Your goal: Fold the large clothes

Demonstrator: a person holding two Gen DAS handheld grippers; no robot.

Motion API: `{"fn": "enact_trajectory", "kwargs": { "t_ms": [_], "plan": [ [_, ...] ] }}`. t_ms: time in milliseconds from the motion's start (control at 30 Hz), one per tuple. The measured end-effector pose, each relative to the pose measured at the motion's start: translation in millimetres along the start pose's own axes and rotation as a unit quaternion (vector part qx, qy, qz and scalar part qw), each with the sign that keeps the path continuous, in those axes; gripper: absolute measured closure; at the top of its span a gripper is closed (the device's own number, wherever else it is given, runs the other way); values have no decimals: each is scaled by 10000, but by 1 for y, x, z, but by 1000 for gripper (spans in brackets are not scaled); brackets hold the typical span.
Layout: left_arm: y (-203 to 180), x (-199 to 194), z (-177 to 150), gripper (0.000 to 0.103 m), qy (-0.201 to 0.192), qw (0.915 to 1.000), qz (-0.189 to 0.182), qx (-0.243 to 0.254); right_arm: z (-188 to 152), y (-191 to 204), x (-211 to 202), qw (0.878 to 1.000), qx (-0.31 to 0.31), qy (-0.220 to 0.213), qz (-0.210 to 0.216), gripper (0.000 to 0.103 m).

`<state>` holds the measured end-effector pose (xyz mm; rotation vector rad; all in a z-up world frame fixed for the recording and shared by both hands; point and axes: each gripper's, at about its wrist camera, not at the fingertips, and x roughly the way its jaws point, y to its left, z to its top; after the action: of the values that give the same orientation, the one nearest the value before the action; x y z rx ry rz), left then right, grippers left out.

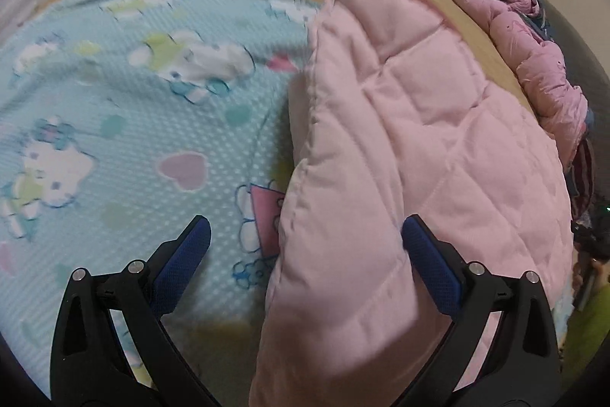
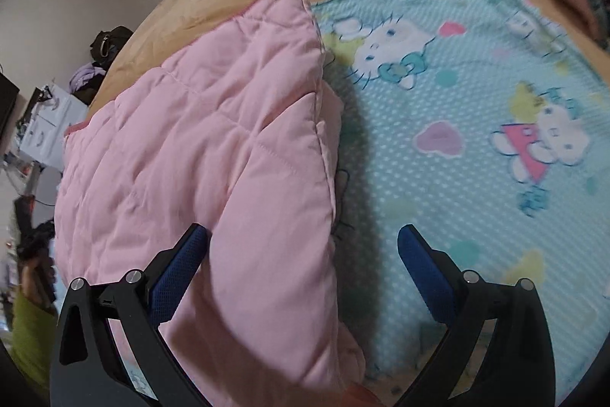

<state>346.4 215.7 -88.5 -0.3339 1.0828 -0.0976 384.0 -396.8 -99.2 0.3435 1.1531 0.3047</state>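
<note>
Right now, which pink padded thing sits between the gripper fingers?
The pale pink quilted blanket, folded on the turquoise cartoon sheet; the shinier crumpled pink puffer jacket lies behind it.

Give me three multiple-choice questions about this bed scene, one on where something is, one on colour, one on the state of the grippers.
1. What does the quilt lie on?
A. a cartoon sheet
B. a bare floor
C. a desk

2. What colour is the quilt?
A. green
B. pink
C. grey

3. How do the left gripper and right gripper stand?
A. both shut on the quilt
B. one open, one shut
C. both open

Answers:
1 A: the sheet with cartoon cats spreads under and beside it.
2 B: its quilted cover is pale pink in both views.
3 C: each pair of blue fingers stands wide apart.
</note>
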Motion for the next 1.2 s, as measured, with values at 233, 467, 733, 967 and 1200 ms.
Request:
{"fn": "enact_trajectory", "kwargs": {
  "t_ms": [233,467,733,967,1200],
  "plan": [
    [5,24,7,8,203,9979,-595,-166,18,-5,23,9980,95,288,557,4],
    [-11,35,9,35,162,9940,-1072,-176,32,17,33,9961,-179,294,814,31],
    [-35,11,-11,58,-108,9961,-840,233,19,29,11,9960,-119,87,886,58],
    [-36,-20,-45,60,-201,9963,-767,328,-13,36,-8,9962,-167,20,858,59],
    [-34,-45,-66,60,-343,9953,-809,396,-47,36,-33,9955,-256,13,914,59]
  ]
}}
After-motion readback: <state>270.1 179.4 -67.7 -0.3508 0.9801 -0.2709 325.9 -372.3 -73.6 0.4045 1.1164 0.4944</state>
